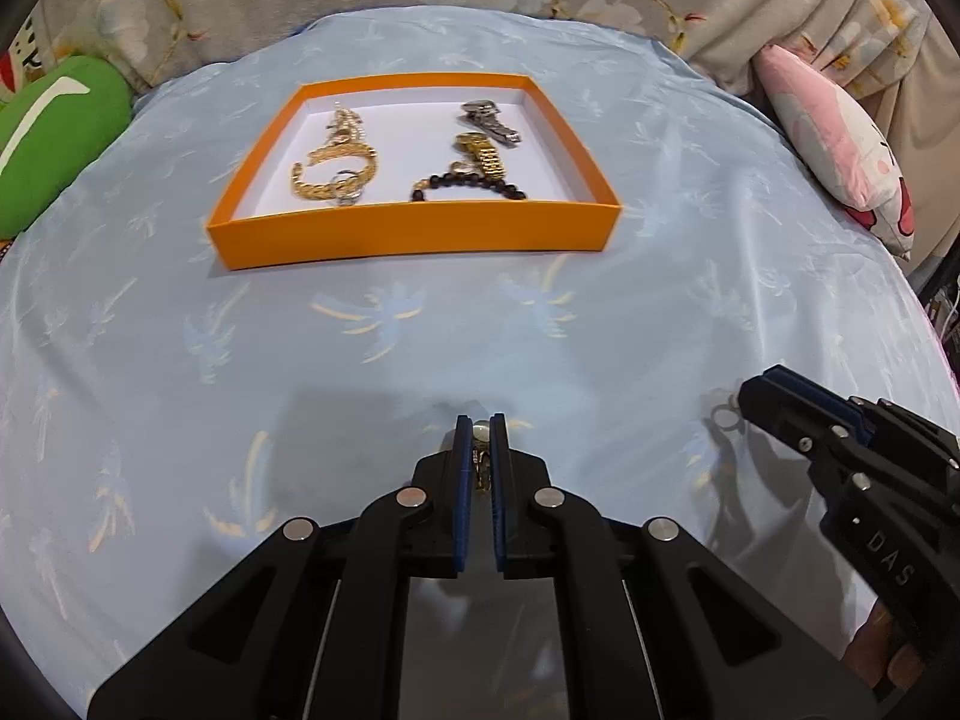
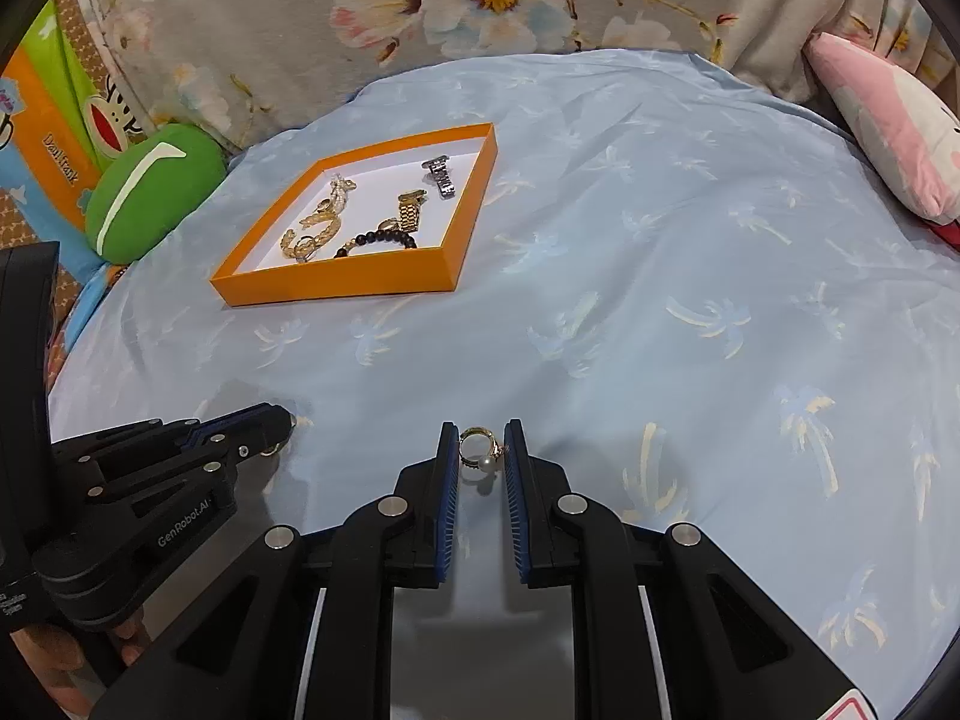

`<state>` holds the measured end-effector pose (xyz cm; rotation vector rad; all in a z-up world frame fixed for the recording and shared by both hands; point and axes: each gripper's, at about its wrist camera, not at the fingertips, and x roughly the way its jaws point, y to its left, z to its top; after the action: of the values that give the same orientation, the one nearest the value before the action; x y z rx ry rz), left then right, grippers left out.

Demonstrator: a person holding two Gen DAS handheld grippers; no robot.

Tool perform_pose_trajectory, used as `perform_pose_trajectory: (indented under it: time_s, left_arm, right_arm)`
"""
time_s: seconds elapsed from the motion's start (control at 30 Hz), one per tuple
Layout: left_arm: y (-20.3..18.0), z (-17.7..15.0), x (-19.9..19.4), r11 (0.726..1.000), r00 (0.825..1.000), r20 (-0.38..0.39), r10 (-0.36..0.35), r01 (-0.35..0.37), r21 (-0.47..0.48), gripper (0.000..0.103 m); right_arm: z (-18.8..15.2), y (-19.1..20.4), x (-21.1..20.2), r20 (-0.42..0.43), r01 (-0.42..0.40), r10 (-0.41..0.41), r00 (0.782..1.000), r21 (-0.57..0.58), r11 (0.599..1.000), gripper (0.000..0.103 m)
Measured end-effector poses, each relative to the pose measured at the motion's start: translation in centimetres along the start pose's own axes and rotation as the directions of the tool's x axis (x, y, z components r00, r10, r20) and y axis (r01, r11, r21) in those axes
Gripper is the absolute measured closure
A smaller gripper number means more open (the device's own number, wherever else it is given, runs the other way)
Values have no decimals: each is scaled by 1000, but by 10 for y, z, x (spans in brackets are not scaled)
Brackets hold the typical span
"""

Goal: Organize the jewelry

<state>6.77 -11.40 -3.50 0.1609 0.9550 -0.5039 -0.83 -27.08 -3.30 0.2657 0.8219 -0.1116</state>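
Two small gold rings with pearls are light, rigid and slippery; best pinched across the band. Left gripper (image 1: 480,426) is clenched on one pearl ring (image 1: 480,435) near the blue bedspread's (image 1: 420,330) front edge. Right gripper (image 2: 478,447) grasps the other ring (image 2: 478,449), narrowly parted.
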Motion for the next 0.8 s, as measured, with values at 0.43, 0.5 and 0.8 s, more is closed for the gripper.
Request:
perform_pose_trajectory:
  time_s: [0.43, 0.5, 0.8]
  left_arm:
    - [30, -7, -18, 997, 999, 18, 41, -40, -59, 97]
    - [36, -10, -20, 997, 999, 12, 42, -41, -67, 96]
    - [37, -16, -28, 996, 999, 25, 47, -45, -76, 68]
  right_arm:
    - [-3, 6, -2, 1, -18, 18, 1000, -6, 1000, 89]
    - [-3, 6, -3, 2, -19, 19, 1000, -5, 1000, 89]
    - [-7, 10, -2, -7, -35, 35, 999, -4, 999, 89]
